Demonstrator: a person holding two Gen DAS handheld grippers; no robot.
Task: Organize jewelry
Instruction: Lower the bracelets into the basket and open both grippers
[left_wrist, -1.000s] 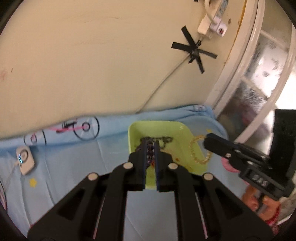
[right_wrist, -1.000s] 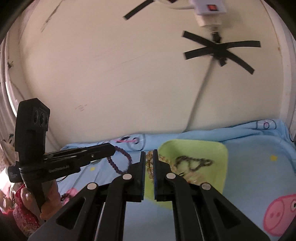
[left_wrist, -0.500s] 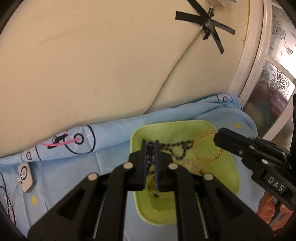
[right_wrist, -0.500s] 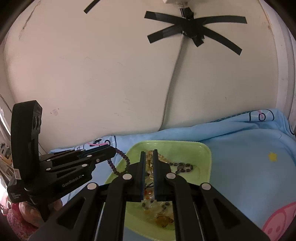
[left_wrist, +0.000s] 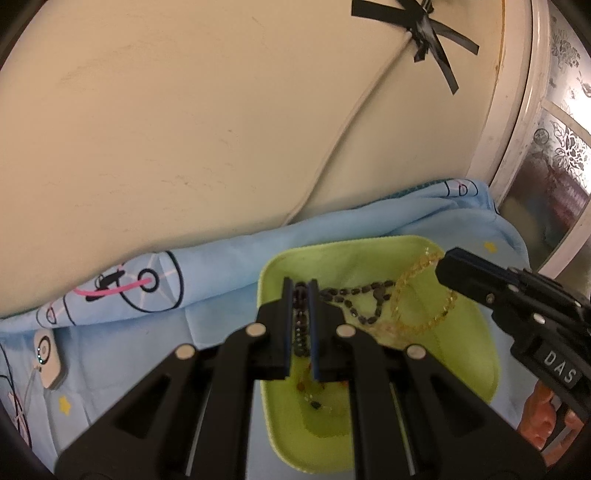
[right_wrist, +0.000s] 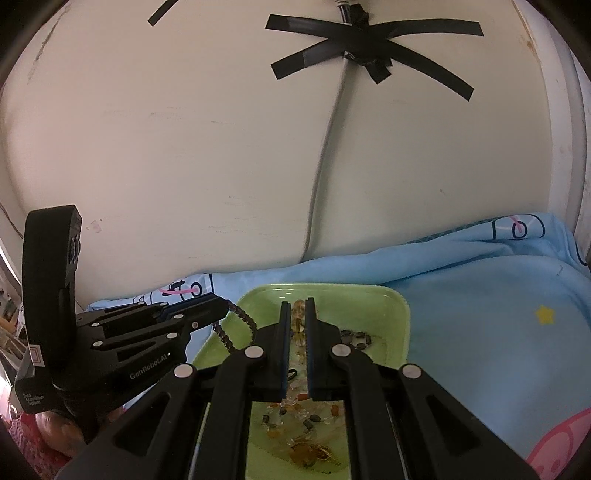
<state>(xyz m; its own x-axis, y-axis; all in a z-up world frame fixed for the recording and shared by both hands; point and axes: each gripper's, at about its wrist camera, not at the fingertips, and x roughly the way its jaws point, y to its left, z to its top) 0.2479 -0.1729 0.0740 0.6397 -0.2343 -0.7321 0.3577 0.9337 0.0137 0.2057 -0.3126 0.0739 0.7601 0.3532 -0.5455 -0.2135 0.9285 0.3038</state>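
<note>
We see the left gripper (left_wrist: 300, 291) clamped on a dark bead bracelet (right_wrist: 236, 326) and the right gripper (right_wrist: 298, 310) on an amber bead bracelet (left_wrist: 421, 295), both above the green tray (left_wrist: 476, 354), where the 2 strands risk tangling with the jewelry already there.

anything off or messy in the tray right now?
Nothing damaged. Loose mixed beads lie scattered in the green tray, unstrung-looking. The left gripper holds a dark bead bracelet over the tray; the right gripper holds a yellow one.
</note>
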